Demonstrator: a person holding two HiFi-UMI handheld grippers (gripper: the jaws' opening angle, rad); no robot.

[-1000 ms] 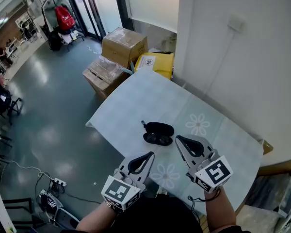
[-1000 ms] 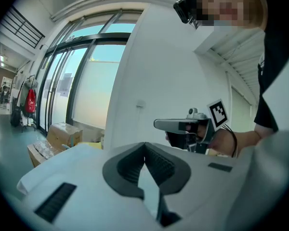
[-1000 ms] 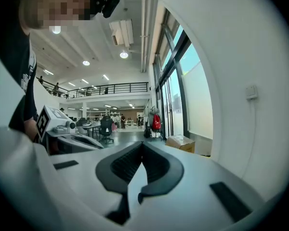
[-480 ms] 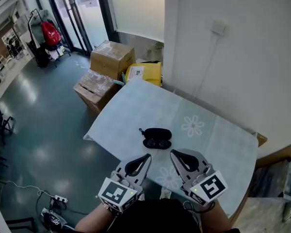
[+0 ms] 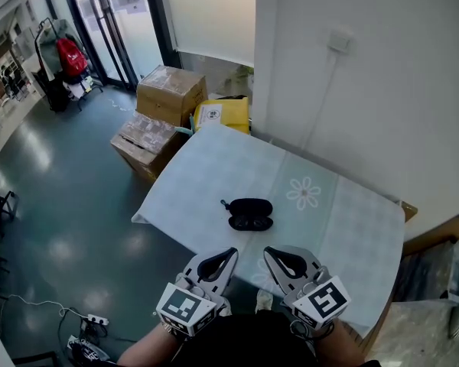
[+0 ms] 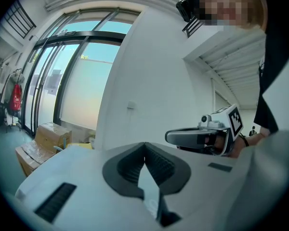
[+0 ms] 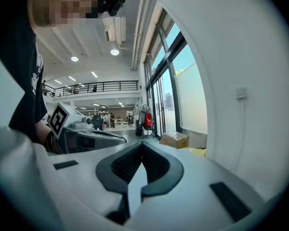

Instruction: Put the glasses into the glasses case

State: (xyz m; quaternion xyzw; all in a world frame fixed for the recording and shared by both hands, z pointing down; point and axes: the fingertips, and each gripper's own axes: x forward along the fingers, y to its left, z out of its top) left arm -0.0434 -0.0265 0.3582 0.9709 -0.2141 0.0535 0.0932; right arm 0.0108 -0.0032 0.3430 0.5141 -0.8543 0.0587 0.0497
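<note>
A black glasses case (image 5: 250, 212) lies open near the middle of the table (image 5: 214, 167). Dark glasses seem to rest in its near half, but they are too small to make out. Both grippers hover at the table's near edge, short of the case. My left gripper (image 5: 231, 252) is shut with nothing between its jaws, and its own view shows the tips (image 6: 144, 146) touching. My right gripper (image 5: 269, 251) is also shut and holds nothing, tips (image 7: 142, 144) together. Each gripper appears in the other's view: the right gripper (image 6: 197, 136) and the left gripper (image 7: 94, 136).
The table wears a pale blue cloth with flower prints (image 5: 304, 193) and stands against a white wall. Cardboard boxes (image 5: 172, 90) and a yellow package (image 5: 222, 115) sit on the floor past its far corner. Glass doors lie beyond.
Both grippers have drawn back toward me and sit lower in the head view, closer together. The case has not moved on the table; the head camera has shifted a little.
</note>
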